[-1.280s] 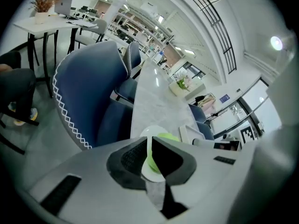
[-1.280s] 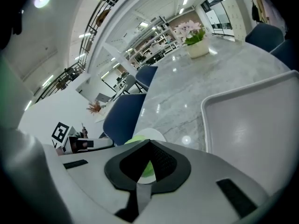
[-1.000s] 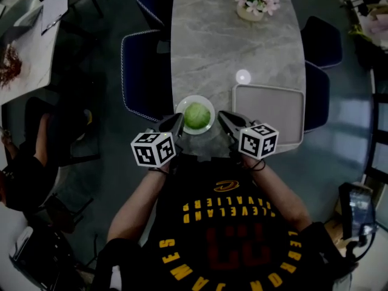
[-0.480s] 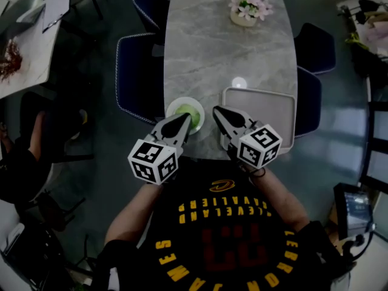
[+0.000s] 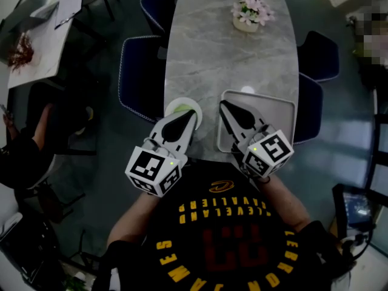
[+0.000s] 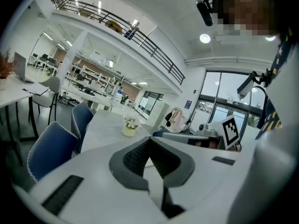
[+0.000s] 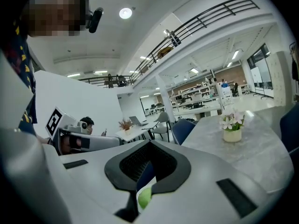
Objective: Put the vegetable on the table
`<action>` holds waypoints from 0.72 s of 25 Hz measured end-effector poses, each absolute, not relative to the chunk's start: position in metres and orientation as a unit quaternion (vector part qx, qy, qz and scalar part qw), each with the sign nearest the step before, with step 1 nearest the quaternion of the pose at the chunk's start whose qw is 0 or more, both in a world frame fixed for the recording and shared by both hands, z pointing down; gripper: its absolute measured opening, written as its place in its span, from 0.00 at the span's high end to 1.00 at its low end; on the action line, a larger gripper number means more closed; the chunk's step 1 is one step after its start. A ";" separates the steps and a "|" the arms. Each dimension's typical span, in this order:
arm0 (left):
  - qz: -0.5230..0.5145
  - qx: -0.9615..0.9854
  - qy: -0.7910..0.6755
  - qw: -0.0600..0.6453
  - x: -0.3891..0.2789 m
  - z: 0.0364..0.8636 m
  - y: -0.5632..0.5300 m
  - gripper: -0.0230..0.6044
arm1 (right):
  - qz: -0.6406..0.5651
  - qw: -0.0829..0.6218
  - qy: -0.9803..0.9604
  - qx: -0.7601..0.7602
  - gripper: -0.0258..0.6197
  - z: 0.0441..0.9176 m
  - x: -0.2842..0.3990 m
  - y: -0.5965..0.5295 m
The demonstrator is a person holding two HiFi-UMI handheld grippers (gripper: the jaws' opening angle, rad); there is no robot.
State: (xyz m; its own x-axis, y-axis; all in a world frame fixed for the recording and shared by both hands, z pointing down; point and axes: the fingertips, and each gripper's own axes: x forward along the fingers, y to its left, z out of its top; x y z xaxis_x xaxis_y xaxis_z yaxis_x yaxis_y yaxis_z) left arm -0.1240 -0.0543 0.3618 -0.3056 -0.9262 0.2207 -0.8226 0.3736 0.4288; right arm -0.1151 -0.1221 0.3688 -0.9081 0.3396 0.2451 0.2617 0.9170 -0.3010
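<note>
A green round vegetable (image 5: 182,108) lies on a small white plate (image 5: 172,106) at the near end of the grey marble table (image 5: 230,53). In the head view my left gripper (image 5: 191,114) covers most of the plate, its jaws shut in a point above it with nothing held. My right gripper (image 5: 224,104) is also shut and empty, over the near left corner of a grey tray (image 5: 276,111). The left gripper view shows the left gripper (image 6: 149,140) closed. In the right gripper view a sliver of the green vegetable (image 7: 144,198) shows below the closed right gripper (image 7: 149,143).
A pot of pink flowers (image 5: 248,11) stands at the table's far end. Blue chairs line the left side (image 5: 142,71) and the right side (image 5: 318,56). A person (image 5: 24,156) sits at another white table (image 5: 45,35) to the left.
Both grippers have moved forward and up over the table's near end. The left one now covers most of the plate and vegetable; the right one has come over the tray.
</note>
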 end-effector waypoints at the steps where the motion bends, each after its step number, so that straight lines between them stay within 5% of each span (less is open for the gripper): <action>1: -0.118 0.550 -0.799 0.213 -0.121 0.356 -0.057 0.96 | 0.132 0.140 -0.969 -0.153 0.96 0.363 -0.113 -0.125; 18: -0.126 0.571 -0.786 0.201 -0.088 0.316 -0.082 0.96 | 0.107 0.084 -0.981 -0.139 0.95 0.323 -0.084 -0.128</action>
